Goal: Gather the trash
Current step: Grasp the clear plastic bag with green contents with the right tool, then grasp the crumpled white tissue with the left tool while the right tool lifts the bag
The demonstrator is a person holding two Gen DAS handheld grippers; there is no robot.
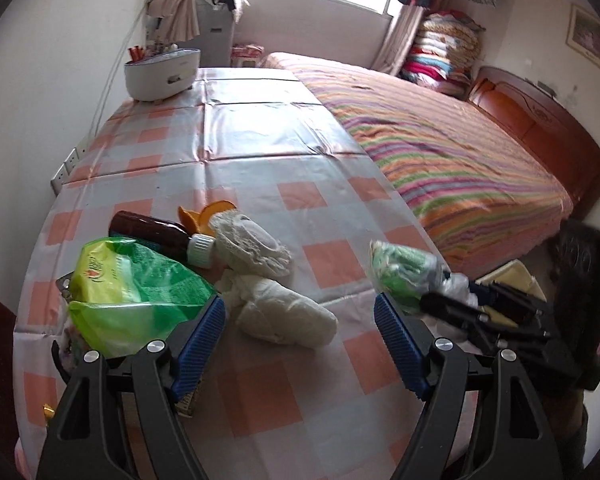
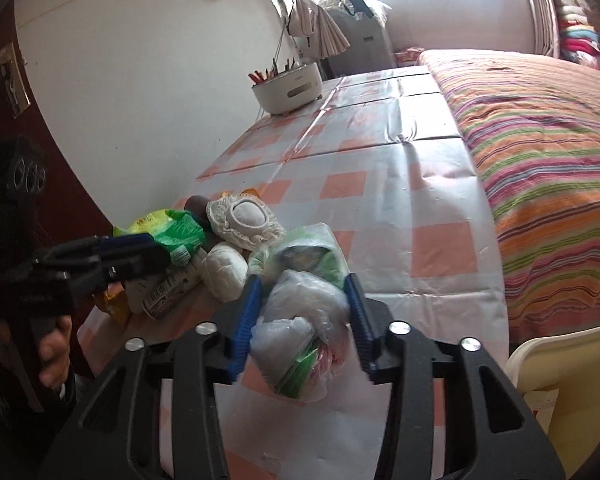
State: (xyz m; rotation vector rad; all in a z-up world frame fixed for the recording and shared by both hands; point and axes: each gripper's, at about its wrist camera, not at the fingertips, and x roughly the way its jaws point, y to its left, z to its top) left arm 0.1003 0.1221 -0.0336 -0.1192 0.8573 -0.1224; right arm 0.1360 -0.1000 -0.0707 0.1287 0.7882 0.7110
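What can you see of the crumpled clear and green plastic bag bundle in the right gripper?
The crumpled clear and green plastic bag bundle is thin, glossy film, wadded into a lump with clear folds on top and green printed plastic below, plus a little red. The right gripper is shut on it, with a blue ribbed pad pressing each side. It hangs above the checked orange and white tablecloth. The left wrist view shows its green tip poking forward.

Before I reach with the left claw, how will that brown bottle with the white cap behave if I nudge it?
The brown bottle lies on its side on the glossy checked tablecloth, so it will probably roll or slide rather than tip. It looks rigid, possibly glass, so treat it as breakable. The green bag and crumpled tissue beside it may block its roll.
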